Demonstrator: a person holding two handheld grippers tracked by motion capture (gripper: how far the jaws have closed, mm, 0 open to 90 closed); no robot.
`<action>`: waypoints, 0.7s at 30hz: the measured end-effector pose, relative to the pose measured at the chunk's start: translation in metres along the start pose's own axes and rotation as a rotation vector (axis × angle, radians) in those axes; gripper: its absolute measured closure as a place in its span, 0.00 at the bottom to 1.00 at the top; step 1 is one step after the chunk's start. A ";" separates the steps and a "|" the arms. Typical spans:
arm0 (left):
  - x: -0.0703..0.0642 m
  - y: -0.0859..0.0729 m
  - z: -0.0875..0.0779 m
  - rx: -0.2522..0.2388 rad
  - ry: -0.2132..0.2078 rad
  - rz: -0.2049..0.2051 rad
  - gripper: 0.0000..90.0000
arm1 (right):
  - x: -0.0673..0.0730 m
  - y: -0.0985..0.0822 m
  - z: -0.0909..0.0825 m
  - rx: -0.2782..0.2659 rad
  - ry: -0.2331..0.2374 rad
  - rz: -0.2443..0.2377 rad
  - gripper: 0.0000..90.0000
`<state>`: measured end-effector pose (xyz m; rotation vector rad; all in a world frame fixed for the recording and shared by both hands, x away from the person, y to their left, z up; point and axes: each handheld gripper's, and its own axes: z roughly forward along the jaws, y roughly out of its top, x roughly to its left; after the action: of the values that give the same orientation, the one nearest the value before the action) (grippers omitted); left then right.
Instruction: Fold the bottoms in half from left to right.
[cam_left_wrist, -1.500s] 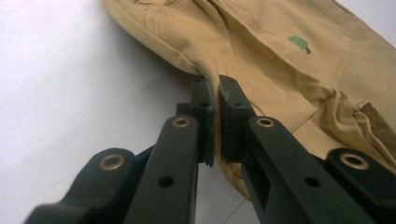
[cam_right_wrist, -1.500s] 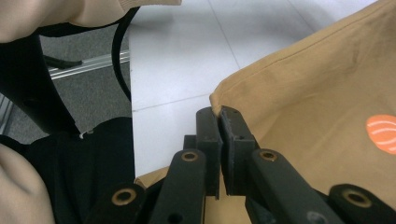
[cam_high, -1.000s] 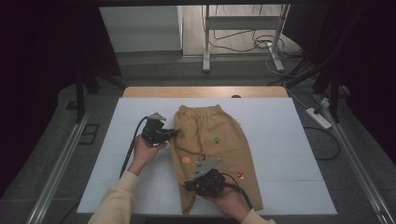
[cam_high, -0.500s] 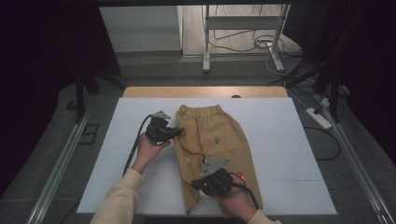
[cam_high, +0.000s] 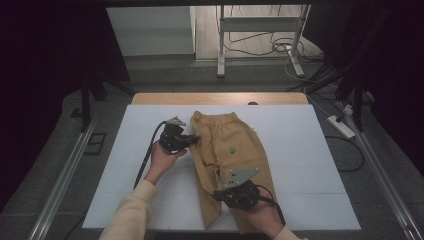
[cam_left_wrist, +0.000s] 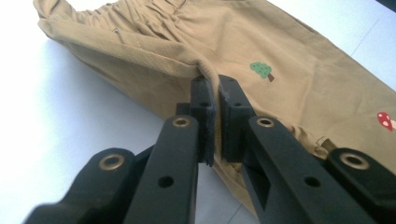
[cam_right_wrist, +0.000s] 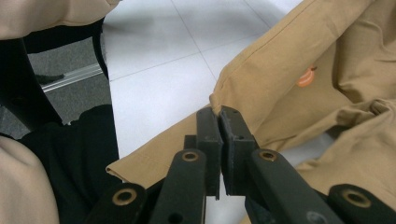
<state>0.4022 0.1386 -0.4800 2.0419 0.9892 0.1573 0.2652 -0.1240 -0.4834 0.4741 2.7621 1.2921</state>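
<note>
Between the jaws of the left gripper (cam_left_wrist: 212, 100), a pinched ridge of the tan cotton child's trousers (cam_high: 235, 150) with small printed motifs is held near the elastic waist, the garment lying flat on the white table (cam_high: 310, 150) just ahead of it. Ahead of the right gripper (cam_right_wrist: 219, 116), its jaws are closed on the folded edge of a trouser leg. Judging by both grips, a fold is under way; it should go best if both hands lift evenly, keeping the cloth taut.
</note>
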 end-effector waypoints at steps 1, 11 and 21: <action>-0.001 0.001 0.000 0.001 -0.001 0.002 0.95 | 0.000 -0.001 -0.001 -0.001 -0.001 -0.001 0.97; -0.008 0.012 0.007 -0.006 -0.020 0.013 0.95 | -0.004 -0.007 -0.015 -0.015 -0.023 0.015 0.97; -0.014 0.020 0.014 -0.005 -0.031 0.019 0.95 | -0.012 -0.015 -0.028 -0.022 -0.051 0.040 0.97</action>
<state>0.4105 0.1134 -0.4704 2.0441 0.9501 0.1379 0.2676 -0.1578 -0.4777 0.5556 2.7075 1.2993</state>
